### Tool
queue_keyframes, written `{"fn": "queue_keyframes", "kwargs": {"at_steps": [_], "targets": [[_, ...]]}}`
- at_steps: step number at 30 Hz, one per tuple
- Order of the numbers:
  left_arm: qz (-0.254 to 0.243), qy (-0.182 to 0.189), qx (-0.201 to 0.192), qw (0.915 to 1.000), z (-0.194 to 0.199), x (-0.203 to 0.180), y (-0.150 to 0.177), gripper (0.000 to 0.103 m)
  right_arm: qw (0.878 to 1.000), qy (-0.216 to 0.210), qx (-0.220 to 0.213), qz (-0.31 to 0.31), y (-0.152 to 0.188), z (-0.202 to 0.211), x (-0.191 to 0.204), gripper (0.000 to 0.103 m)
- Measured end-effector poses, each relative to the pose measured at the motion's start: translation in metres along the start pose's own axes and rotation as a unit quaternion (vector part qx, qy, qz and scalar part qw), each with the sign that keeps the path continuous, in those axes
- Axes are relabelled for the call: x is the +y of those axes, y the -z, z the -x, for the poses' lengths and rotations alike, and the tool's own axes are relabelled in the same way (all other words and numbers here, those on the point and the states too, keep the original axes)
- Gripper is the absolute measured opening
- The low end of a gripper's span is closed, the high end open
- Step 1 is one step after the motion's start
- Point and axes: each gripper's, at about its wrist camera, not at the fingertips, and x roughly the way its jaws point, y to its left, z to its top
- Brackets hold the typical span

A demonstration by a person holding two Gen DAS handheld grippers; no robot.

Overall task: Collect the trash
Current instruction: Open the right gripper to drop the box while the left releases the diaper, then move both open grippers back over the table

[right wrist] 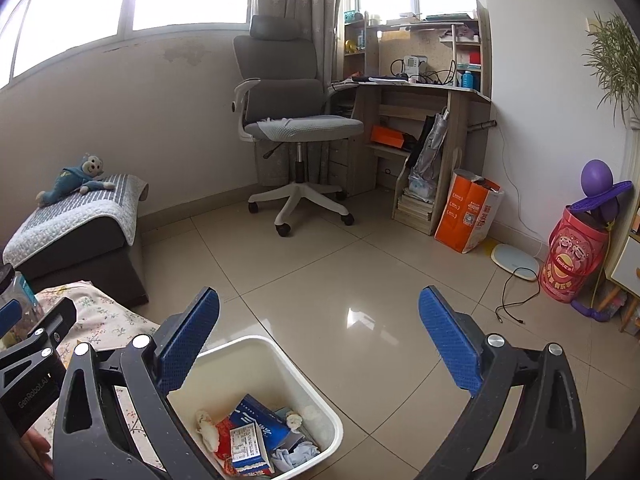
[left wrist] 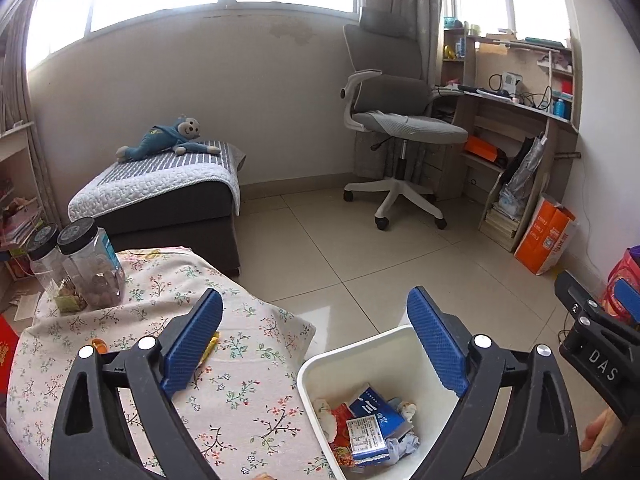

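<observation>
You have one white plastic waste bin [left wrist: 320,364] on the tiled floor, hard against the edge of the table with the floral cloth [left wrist: 224,392]. In it lie one blue carton [left wrist: 376,404], one small white labelled box [left wrist: 366,436], a red wrapper [left wrist: 344,416] and some crumpled tissue; you cannot count the scraps exactly. On the table at your ten o'clock stand two clear plastic jars with black lids [left wrist: 94,264], side by side, and one small yellow wrapper [left wrist: 212,346] shows just beside the left pad.

Your left claw [left wrist: 316,344] is released, its blue pads spread wide with nothing between them. It hangs above the bin's rim, and the trash sits low between the pads at about five o'clock from the midpoint.

Your right claw [right wrist: 320,340] is likewise released and empty, over the same bin [right wrist: 288,364], which lies at seven o'clock beneath it. Each claw shows at the edge of the other's view.
</observation>
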Motion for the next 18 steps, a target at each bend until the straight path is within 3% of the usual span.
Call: {"fn": "queue_keyframes", "kwargs": {"at_steps": [6,18], "targets": [[-0.001,-0.057,-0.037,0.9977,0.024,0.031,-0.005,0.094,0.999,-0.03,-0.011,0.011,-0.002,0.013,0.033,0.096],[0.034,-0.124,-0.038,0.991,0.046,0.118,-0.002,0.094,0.994,-0.1,-0.019,0.034,0.0,0.033,0.116,0.096]]}}
